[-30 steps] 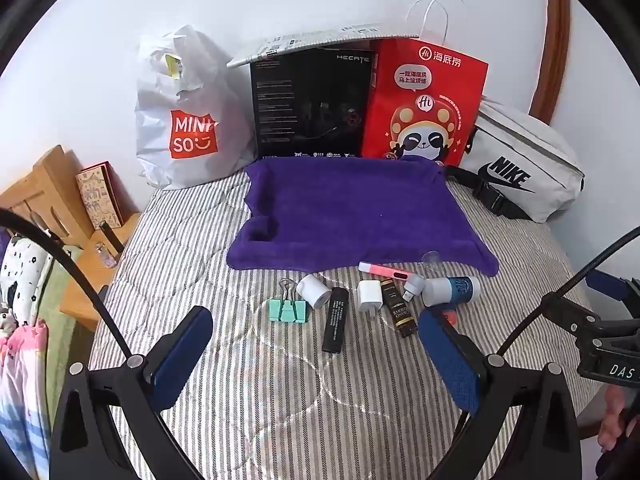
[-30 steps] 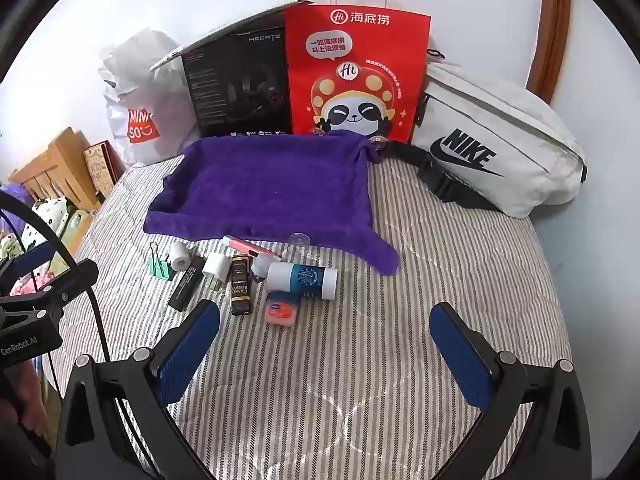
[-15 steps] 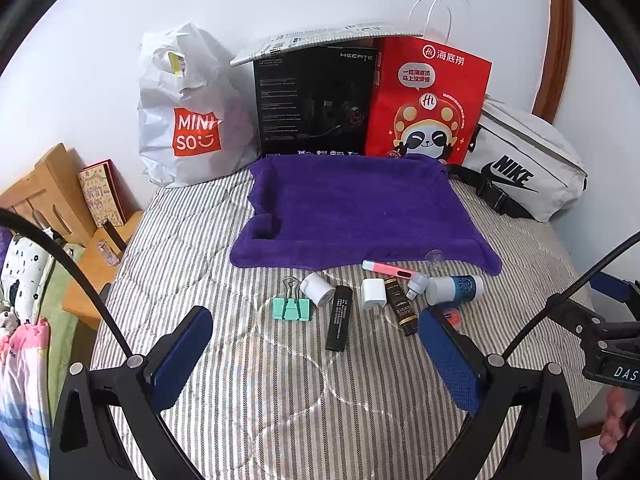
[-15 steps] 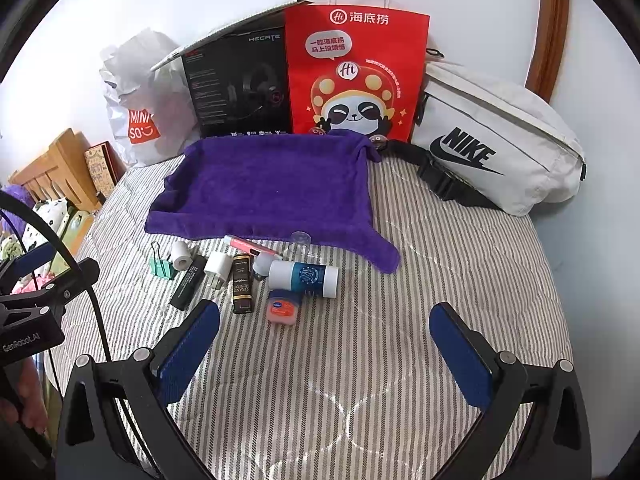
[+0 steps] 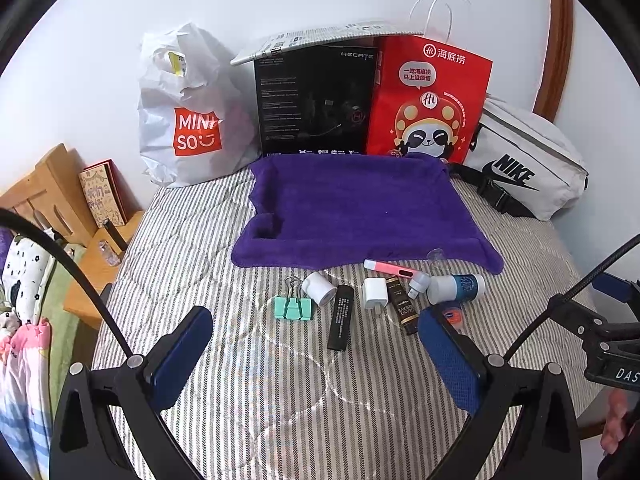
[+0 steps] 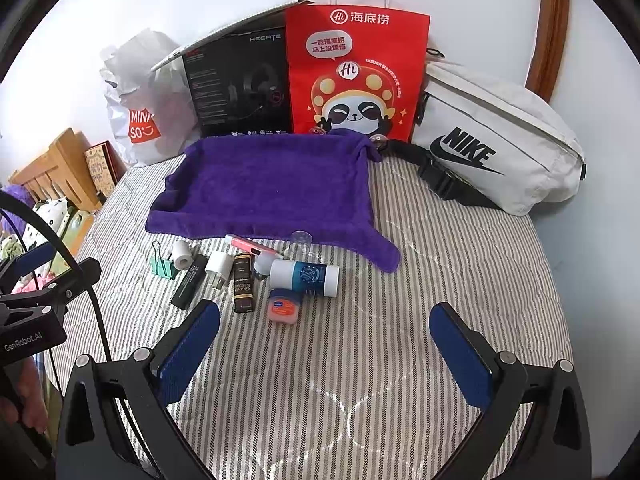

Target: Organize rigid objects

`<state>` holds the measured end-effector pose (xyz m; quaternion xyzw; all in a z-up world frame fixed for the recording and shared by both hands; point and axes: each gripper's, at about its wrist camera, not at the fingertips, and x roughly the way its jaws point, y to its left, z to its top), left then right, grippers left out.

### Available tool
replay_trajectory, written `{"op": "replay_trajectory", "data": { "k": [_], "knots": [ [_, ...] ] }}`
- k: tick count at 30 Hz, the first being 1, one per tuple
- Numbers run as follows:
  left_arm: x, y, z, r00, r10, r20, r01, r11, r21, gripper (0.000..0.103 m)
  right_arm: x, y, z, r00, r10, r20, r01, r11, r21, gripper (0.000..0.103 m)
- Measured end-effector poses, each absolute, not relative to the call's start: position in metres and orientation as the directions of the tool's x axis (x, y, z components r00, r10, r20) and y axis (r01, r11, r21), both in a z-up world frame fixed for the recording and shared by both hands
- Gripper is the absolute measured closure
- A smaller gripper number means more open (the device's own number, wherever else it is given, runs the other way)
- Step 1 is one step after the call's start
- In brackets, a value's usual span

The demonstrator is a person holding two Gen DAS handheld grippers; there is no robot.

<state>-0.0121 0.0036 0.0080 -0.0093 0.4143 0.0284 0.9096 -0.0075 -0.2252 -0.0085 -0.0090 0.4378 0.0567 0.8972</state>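
On striped bed (image 5: 208,240), in front of purple towel (image 5: 360,208): row of mint binder clip (image 5: 293,307), white tape roll (image 5: 319,288), black lighter (image 5: 341,317), white charger plug (image 5: 375,293), blue-labelled white bottle (image 6: 304,273), orange Vaseline tin (image 6: 283,306). Left gripper (image 5: 316,354) fingers spread, empty, above row. Right gripper (image 6: 325,354) fingers spread, empty, near tin.

Showing black angular frames on left gripper (image 5: 316,354) and right gripper (image 6: 324,350), each carrying two blue textured pads (image 6: 460,356). Displaying silver screws (image 5: 134,361) at finger joints. Trailing thin black cables (image 5: 68,264) in arcs (one per side). Bearing white lettering "GenRobot.AI" (image 6: 22,342) on black housing, partial "DAS" on other.
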Motion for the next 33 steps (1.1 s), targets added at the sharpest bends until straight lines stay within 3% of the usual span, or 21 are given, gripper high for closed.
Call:
{"op": "replay_trajectory", "data": {
  "k": [33],
  "knots": [
    [-0.0088,0.0049,0.0101,0.645,0.04,-0.763,-0.053,0.999,0.007,0.0,-0.0073,-0.2254,-0.0087,0.603,0.086,-0.793,-0.113,0.993,0.022,0.0]
  ]
}}
